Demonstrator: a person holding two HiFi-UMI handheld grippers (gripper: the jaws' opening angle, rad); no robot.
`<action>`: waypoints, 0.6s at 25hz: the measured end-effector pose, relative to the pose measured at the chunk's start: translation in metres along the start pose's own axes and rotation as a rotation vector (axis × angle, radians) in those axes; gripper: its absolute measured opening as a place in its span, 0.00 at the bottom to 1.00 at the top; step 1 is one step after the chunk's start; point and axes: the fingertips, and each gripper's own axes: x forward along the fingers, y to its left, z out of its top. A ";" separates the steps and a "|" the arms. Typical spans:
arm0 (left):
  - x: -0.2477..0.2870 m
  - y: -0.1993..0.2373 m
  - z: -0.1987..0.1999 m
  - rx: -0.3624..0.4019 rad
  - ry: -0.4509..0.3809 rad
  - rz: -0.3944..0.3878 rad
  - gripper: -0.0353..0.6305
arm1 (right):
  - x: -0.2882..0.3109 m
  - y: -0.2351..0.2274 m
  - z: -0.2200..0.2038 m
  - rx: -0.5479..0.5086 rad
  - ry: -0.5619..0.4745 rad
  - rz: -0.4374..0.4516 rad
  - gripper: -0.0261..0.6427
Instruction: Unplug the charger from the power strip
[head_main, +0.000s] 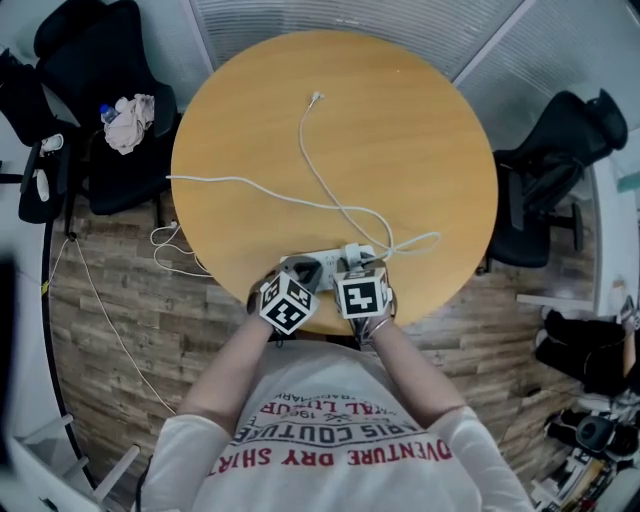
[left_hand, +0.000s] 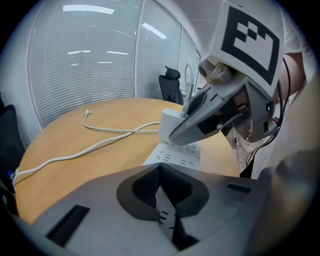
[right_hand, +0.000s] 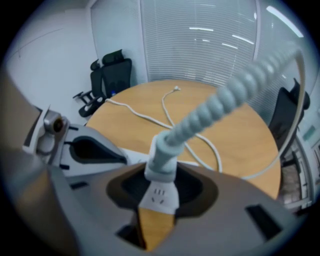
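A white power strip (head_main: 308, 268) lies near the front edge of the round wooden table (head_main: 400, 130). A white charger (head_main: 354, 254) stands plugged in at the strip's right end, and its white cable (head_main: 330, 195) runs across the tabletop. In the right gripper view, my right gripper (right_hand: 160, 182) is shut on the charger (right_hand: 161, 165), whose ribbed lead (right_hand: 220, 107) rises away. My left gripper (left_hand: 161, 172) has its jaws together, tips down on the strip (left_hand: 176, 155) just left of the charger (left_hand: 169, 125).
Black office chairs stand to the left (head_main: 110, 100) and right (head_main: 560, 170) of the table; the left one holds a cloth (head_main: 130, 120). A second white cord (head_main: 230, 182) trails off the table's left edge to the wooden floor (head_main: 170, 250).
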 end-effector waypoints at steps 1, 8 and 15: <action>0.000 0.000 0.000 -0.002 0.002 -0.001 0.10 | -0.005 0.000 0.004 -0.020 -0.023 -0.007 0.27; 0.001 0.001 0.000 -0.009 0.005 -0.004 0.10 | -0.030 0.004 0.021 -0.055 -0.113 0.014 0.27; -0.003 0.007 0.002 -0.084 0.047 -0.054 0.10 | -0.058 -0.004 0.031 -0.020 -0.201 0.091 0.27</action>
